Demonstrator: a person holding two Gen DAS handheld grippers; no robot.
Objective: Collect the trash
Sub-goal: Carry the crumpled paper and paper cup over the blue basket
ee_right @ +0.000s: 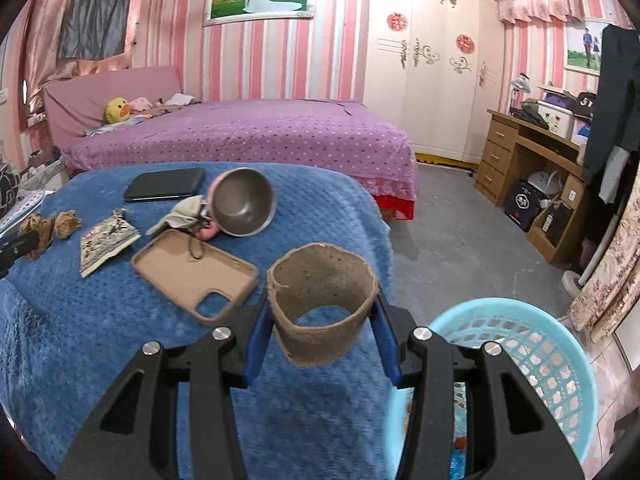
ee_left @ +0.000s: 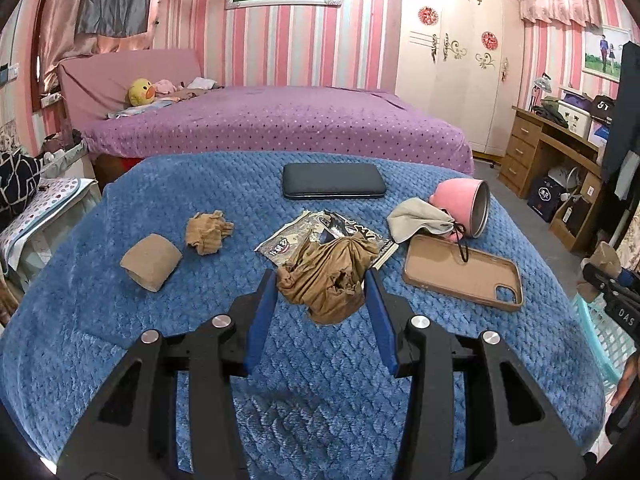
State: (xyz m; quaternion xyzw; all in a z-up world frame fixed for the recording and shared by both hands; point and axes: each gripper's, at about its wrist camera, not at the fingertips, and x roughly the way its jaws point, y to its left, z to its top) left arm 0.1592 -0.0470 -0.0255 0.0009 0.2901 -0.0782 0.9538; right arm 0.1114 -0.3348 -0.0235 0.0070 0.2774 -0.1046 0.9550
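Observation:
My left gripper [ee_left: 321,286] is shut on a crumpled brown paper wad [ee_left: 328,276], held just above the blue blanket [ee_left: 120,320]. Behind the wad lies a torn snack wrapper [ee_left: 288,240]. To the left lie a second crumpled wad [ee_left: 208,232] and a cardboard tube [ee_left: 151,261]. My right gripper [ee_right: 322,312] is shut on another cardboard tube [ee_right: 322,300], held over the blanket's right edge. Beside it, low on the right, stands a light blue plastic basket [ee_right: 520,344]. In the right wrist view the wrapper [ee_right: 106,240] and the loose wad [ee_right: 67,223] lie at far left.
A tan phone case [ee_left: 464,272], a tipped pink cup [ee_left: 464,204], a grey cloth pouch [ee_left: 416,218] and a black case [ee_left: 334,186] share the blanket. Beyond it are a purple bed [ee_left: 280,120], a wardrobe [ee_left: 456,68] and a wooden desk [ee_left: 552,148]. Grey floor [ee_right: 452,220] lies to the right.

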